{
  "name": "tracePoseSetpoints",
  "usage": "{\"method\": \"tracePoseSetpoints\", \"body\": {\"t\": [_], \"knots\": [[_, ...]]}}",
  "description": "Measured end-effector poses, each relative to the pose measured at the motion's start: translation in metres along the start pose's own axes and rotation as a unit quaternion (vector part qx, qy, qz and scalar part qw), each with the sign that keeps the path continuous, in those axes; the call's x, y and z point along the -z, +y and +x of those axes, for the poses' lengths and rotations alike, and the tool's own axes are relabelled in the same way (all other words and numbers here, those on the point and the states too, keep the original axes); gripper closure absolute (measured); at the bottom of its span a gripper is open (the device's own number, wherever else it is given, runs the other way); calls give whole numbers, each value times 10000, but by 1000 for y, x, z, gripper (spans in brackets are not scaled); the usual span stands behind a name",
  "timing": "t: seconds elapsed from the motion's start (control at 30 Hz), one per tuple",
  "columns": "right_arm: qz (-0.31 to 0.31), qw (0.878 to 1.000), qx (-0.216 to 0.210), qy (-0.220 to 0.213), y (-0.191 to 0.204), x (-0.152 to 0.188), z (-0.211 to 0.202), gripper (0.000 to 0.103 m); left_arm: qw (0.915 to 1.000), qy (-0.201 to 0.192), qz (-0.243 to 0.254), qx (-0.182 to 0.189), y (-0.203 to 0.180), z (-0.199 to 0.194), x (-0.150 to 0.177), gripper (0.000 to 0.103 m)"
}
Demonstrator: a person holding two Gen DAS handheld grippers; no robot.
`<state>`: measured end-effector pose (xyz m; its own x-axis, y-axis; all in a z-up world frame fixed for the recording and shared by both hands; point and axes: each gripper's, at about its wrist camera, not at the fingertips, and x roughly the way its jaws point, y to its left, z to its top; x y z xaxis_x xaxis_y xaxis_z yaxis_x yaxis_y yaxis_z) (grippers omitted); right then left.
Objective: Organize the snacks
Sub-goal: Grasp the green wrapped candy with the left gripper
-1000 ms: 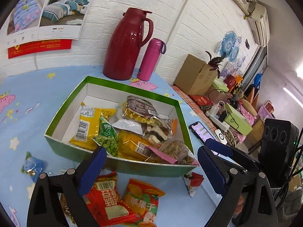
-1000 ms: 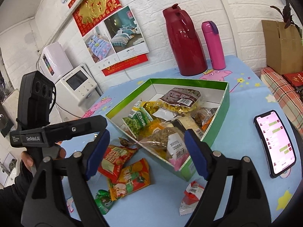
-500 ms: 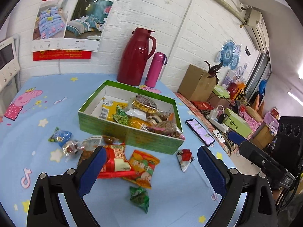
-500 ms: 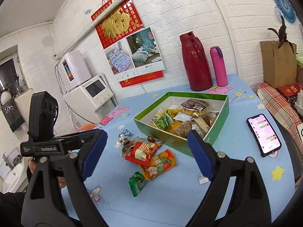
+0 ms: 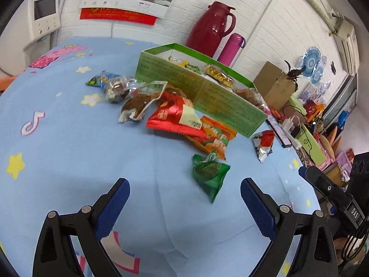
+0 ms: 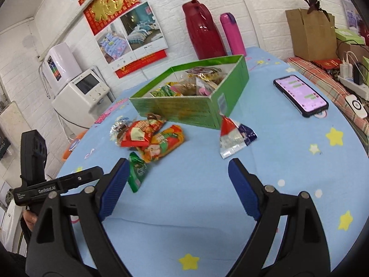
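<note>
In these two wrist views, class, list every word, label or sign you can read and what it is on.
"GenRobot.AI": side of the left gripper, seen from the right wrist.
"DAS": black device at the left view's right edge.
"福": red wall hanging.
Snack packets, green box, calendar, phone: print too small or blurred.

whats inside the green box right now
The green box holds a heap of snack packets, among them a green one and a yellow one. Its near wall hides the lower packets and the bottom.
</note>
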<state>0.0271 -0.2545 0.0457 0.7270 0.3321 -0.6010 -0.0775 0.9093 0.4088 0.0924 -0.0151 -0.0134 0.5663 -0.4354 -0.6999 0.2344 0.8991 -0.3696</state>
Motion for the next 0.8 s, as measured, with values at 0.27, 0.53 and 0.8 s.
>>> {"method": "tracePoseSetpoints", "body": {"t": [0.27,0.53,0.8], "knots": [[-395,9938,979,360,-12,-18,27,16,9975,179,530,-425,-25,16,1,5],[-1097,9831,1301,680,-13,-38,62,16,9944,211,882,-549,-44,37,-6,14],[-1291,9753,1353,1177,-34,-38,92,35,9926,471,960,-572,-40,54,-4,39]]}}
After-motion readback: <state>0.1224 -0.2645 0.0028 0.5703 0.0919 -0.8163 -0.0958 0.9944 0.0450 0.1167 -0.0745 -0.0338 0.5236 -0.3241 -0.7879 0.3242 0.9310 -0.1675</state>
